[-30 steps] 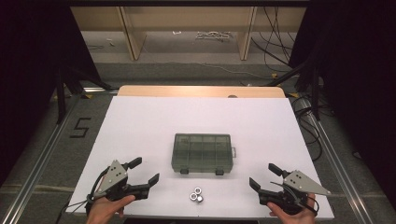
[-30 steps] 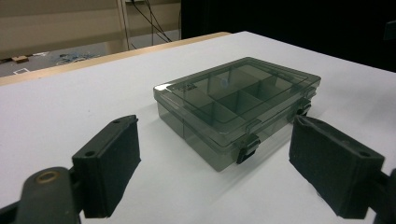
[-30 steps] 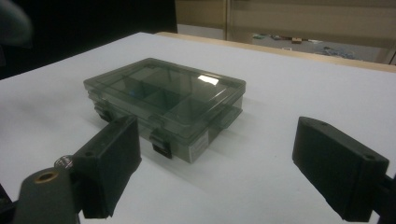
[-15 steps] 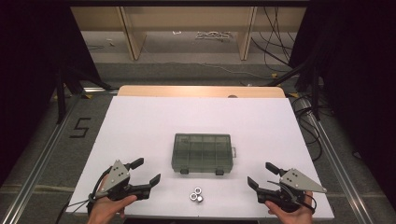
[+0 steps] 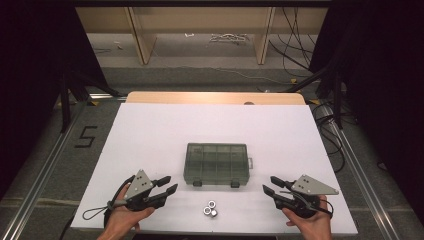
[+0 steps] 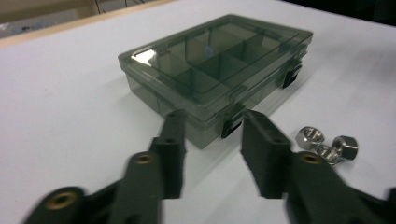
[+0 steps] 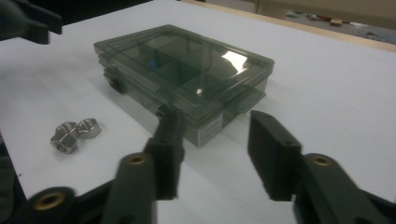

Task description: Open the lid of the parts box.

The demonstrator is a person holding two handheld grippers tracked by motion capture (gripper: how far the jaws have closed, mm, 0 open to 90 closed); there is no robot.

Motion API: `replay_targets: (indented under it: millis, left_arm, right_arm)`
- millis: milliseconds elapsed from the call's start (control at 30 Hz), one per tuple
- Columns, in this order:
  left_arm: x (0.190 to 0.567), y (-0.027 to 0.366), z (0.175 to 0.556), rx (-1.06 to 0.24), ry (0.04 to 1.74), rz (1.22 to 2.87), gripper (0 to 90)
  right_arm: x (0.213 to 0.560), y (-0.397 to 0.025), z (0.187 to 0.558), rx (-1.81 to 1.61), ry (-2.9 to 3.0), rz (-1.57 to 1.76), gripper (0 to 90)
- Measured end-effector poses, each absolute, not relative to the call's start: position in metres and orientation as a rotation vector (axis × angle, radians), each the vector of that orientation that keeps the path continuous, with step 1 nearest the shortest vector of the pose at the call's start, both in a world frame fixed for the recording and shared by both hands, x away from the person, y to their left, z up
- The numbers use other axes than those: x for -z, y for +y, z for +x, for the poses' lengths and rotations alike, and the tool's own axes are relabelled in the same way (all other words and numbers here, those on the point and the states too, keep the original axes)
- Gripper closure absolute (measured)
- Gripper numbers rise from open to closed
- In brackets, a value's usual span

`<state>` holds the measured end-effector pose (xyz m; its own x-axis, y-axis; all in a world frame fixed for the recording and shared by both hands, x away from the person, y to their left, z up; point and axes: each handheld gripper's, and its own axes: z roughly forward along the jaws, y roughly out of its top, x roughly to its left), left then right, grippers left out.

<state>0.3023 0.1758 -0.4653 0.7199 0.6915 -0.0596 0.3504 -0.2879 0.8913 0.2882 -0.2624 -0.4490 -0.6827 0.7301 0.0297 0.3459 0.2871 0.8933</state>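
A closed, smoky green see-through compartment box (image 5: 216, 164) lies in the middle of the white table (image 5: 150, 135), its two latches facing me. Three steel nuts (image 5: 210, 209) sit bunched in front of it near the table's front edge. My left gripper (image 5: 168, 184) rests left of the nuts, open and empty, aimed at the box's front left corner (image 6: 205, 135). My right gripper (image 5: 270, 184) rests to the right, open and empty, pointing at the front right corner (image 7: 205, 130). The box (image 6: 210, 60) and nuts (image 6: 327, 144) lie ahead of the left jaws.
A wooden strip (image 5: 215, 97) edges the table's far side. Beyond it stand wooden legs and cables on the floor. A "5" mark (image 5: 86, 136) is on the floor at left. The left gripper (image 7: 28, 18) is at the top left of the right gripper view.
Both grippers have shifted only slightly and stay open. The box and nuts have not moved.
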Motion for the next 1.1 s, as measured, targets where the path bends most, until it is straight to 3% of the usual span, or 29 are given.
replay_targets:
  millis: [133, 267, 1100]
  left_arm:
    - [0.473, 0.172, 0.313, -0.385, 0.814, 1.944, 80.0]
    - [0.480, 0.166, 0.322, -0.360, 0.811, 1.972, 87.5]
    - [0.486, 0.152, 0.332, -0.343, 0.787, 2.028, 89.8]
  right_arm:
    - [0.453, -0.261, 0.297, -1.369, 2.199, 0.933, 81.1]
    - [0.457, -0.262, 0.304, -1.330, 2.244, 0.932, 89.7]
    - [0.478, -0.228, 0.338, -1.149, 2.433, 0.817, 90.0]
